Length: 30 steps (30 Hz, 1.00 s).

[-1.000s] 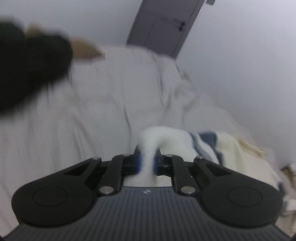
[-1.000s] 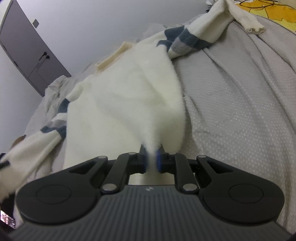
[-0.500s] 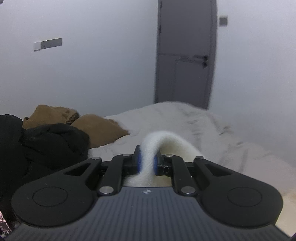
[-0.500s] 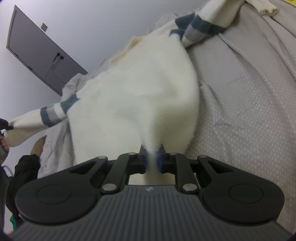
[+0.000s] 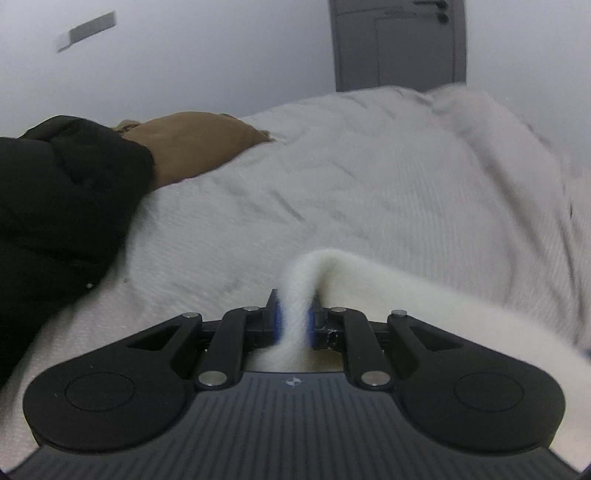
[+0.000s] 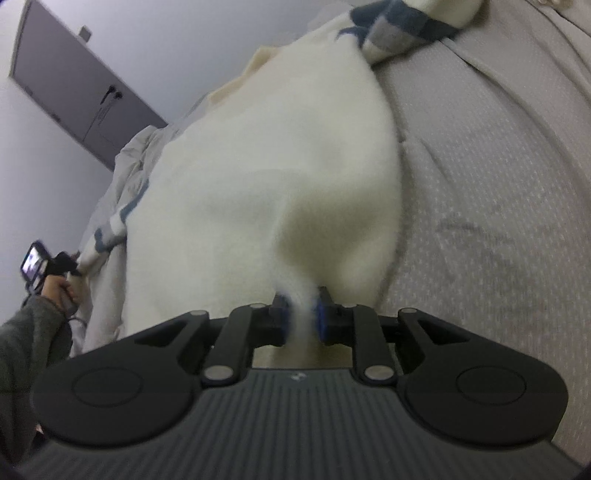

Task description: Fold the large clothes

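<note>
A grey, dotted-weave bedspread (image 6: 498, 184) covers a bed in a pale-walled room with a grey door (image 5: 399, 40). The left gripper (image 5: 294, 325) clamps a fuzzy cream sweater (image 6: 266, 177) sleeve; only its view shows black (image 5: 55, 206) and tan clothing (image 5: 192, 144). The right gripper (image 6: 302, 317), jaws opening, has the sweater's hem between them; blue-striped sleeves (image 6: 402, 26) trail across the bed.
</note>
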{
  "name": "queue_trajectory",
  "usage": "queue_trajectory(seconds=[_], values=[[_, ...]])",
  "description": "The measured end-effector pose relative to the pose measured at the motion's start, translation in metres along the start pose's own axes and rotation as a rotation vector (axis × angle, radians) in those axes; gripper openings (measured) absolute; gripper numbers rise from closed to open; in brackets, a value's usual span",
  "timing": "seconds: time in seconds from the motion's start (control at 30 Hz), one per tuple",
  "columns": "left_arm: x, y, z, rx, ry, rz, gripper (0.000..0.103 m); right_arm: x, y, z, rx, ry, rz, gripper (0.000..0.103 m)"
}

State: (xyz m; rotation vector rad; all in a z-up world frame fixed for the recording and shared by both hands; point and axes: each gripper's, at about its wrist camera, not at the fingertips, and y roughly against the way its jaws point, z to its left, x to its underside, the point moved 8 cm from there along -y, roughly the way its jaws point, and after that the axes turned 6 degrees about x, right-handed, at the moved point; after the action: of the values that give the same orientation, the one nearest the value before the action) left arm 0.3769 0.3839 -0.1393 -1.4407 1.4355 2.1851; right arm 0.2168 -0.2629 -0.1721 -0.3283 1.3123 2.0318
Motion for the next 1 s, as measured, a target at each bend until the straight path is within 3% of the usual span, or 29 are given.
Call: queue_trajectory(seconds=[0.1, 0.13, 0.2, 0.27, 0.33, 0.37, 0.47, 0.6, 0.77, 0.83, 1.0], values=[[0.002, 0.002, -0.006, 0.002, 0.001, -0.011, 0.016, 0.0, 0.0, 0.0, -0.005, 0.022, -0.006, 0.021], [0.002, 0.007, -0.008, 0.003, 0.009, -0.011, 0.02, -0.001, -0.001, 0.001, -0.007, 0.03, -0.009, 0.022], [0.002, 0.016, -0.008, 0.016, 0.028, 0.017, 0.035, -0.001, -0.001, 0.001, -0.012, 0.031, -0.007, 0.022], [0.0, 0.03, -0.009, 0.041, 0.044, 0.015, 0.065, -0.002, 0.001, 0.001, -0.017, 0.034, -0.003, 0.024], [-0.005, 0.054, -0.006, 0.041, 0.043, -0.02, 0.072, -0.001, 0.004, 0.003, -0.024, 0.05, 0.0, 0.034], [-0.006, 0.068, -0.005, 0.048, 0.055, -0.028, 0.074, -0.001, 0.005, 0.008, -0.034, 0.059, 0.001, 0.046], [0.001, 0.113, -0.011, 0.153, 0.087, -0.009, 0.074, 0.002, 0.013, 0.019, -0.071, 0.106, -0.012, 0.068], [0.022, 0.175, -0.026, 0.257, 0.042, -0.02, 0.074, 0.005, 0.028, 0.025, -0.059, 0.144, -0.039, 0.069], [0.074, 0.261, -0.06, 0.417, -0.02, 0.045, 0.074, 0.0, 0.051, 0.023, -0.033, 0.14, -0.101, 0.069], [0.102, 0.293, -0.072, 0.491, -0.018, 0.093, 0.074, 0.001, 0.059, 0.017, -0.017, 0.121, -0.108, 0.069], [0.174, 0.369, -0.097, 0.723, 0.086, 0.31, 0.074, 0.01, 0.065, 0.011, 0.027, 0.076, -0.063, 0.069]])
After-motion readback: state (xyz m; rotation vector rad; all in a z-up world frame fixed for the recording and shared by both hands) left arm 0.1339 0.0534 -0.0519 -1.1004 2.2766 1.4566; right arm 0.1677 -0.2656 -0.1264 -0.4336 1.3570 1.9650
